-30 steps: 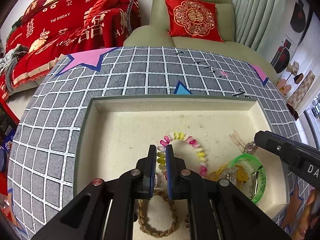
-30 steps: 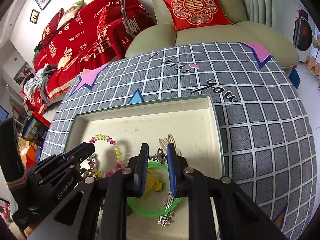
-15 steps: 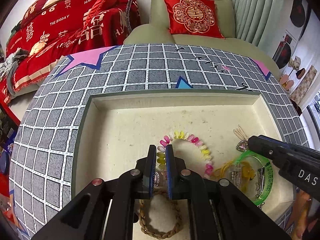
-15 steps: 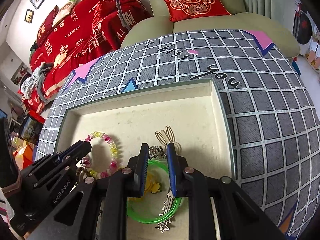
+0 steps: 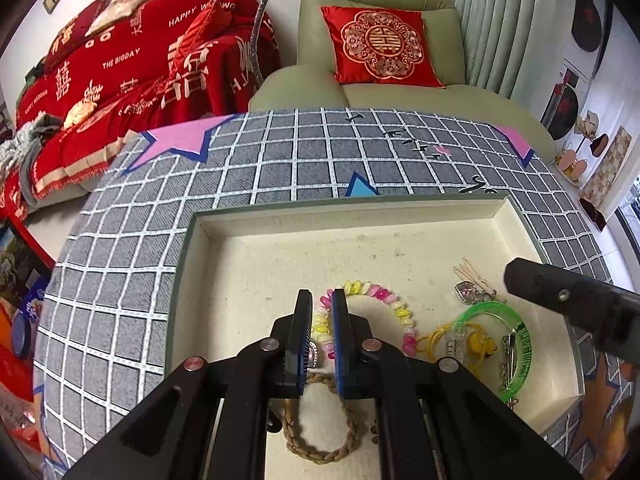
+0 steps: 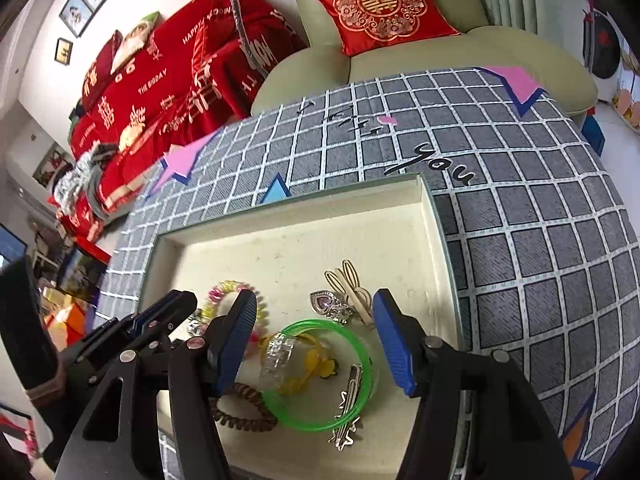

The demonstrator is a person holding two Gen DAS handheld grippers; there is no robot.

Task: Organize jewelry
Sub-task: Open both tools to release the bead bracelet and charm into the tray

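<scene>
A: Since the earlier frame the right gripper point(image 6: 314, 340) has parted; its jaws are opening, nothing pinched between them. Left gripper point(image 5: 320, 334) unchanged in place.

B: Left wrist view first?

A: Left gripper clenched, a small silvery piece visible between the pads low down; cannot tell what it is, or whether the pads really press on it. Pastel bead bracelet point(image 5: 384, 312) lies on the tray point(image 5: 400, 236) floor just ahead of the tips. Braided cord bracelet point(image 5: 320, 420) lies under the jaws.

B: Right wrist view?

A: Open jaws stand over the green bangle point(image 6: 320, 376), in the tray's near right part. Inside its ring: a yellow charm point(image 6: 316, 364) and a clear faceted piece. A metal hair clip point(image 6: 348, 404) crosses its rim; a heart pendant point(image 6: 324, 304) sits just beyond.

B: Handling?

A: Bangle looks light, stiff, smooth plastic, likely slippery. Judgement: pinch across the rim on a bare stretch, away from the clip. Beads look stretchy; pendant chain limp, snag-prone.
</scene>
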